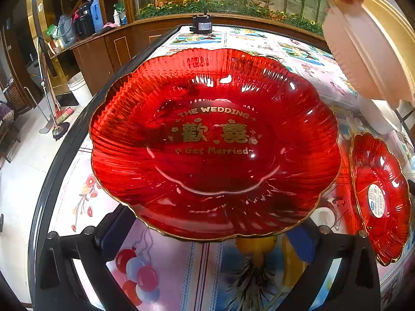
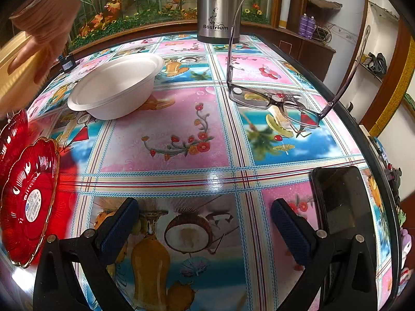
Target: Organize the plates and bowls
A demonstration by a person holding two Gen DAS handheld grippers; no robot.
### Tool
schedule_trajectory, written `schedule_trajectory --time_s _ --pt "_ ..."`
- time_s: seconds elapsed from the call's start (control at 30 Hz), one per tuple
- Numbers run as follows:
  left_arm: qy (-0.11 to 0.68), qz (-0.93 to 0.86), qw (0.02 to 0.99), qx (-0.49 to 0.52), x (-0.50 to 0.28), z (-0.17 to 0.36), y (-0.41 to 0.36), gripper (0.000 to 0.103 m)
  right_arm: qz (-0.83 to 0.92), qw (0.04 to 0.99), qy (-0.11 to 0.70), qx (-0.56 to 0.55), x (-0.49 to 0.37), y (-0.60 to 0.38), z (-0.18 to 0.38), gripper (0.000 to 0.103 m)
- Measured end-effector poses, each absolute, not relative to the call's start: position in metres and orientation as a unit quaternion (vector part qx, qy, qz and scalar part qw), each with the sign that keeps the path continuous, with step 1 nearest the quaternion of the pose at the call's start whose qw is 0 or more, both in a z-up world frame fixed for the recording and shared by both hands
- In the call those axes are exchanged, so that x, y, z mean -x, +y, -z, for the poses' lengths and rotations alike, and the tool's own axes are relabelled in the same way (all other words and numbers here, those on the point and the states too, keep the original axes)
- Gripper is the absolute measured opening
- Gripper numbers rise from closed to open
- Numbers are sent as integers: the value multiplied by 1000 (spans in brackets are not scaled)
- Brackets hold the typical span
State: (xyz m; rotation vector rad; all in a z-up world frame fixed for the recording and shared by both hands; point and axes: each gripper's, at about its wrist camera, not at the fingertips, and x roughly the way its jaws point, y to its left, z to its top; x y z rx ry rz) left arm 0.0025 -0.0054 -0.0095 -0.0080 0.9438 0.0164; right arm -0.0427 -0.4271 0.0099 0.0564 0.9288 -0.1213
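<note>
A large red glass plate (image 1: pixel 215 142) with gold lettering and a scalloped gold rim lies on the table right in front of my left gripper (image 1: pixel 215 235). The jaws stand wide apart, one on each side of its near rim, holding nothing. A smaller red plate (image 1: pixel 378 197) with a white label lies to its right; it also shows in the right wrist view (image 2: pixel 28 199), with another red plate edge (image 2: pixel 13 132) behind it. A white foam bowl (image 2: pixel 116 85) stands further back on the table. My right gripper (image 2: pixel 205 223) is open and empty above the tablecloth.
A bare hand holds a white foam bowl (image 1: pixel 363 51) in the air at upper right. Eyeglasses (image 2: pixel 280 103), a black phone (image 2: pixel 339 202) and a steel thermos (image 2: pixel 218 7) are on the patterned table (image 2: pixel 181 134). Its black edge (image 1: pixel 67 155) runs along the left.
</note>
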Motion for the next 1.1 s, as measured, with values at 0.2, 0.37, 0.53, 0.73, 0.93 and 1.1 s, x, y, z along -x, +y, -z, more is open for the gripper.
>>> schedule_trajectory --time_s 0.2,0.37,0.53,0.73,0.93,1.1 --pt "451 -8 892 4 -4 7 -5 103 58 892 448 -27 42 -427 -10 102" --pt "450 -7 893 5 -4 6 -4 103 59 892 448 -27 42 -427 -10 102" --pt "449 -7 894 5 -4 6 -4 103 58 892 448 -27 42 -427 -10 102" --pt "450 -7 893 5 -4 6 -4 103 58 892 448 -27 42 -427 -10 102" --pt "450 -7 893 5 -4 5 -4 103 58 892 448 -27 43 -427 -10 102" --pt "451 -7 892 5 -4 6 -4 103 59 892 448 -27 42 -426 -10 102"
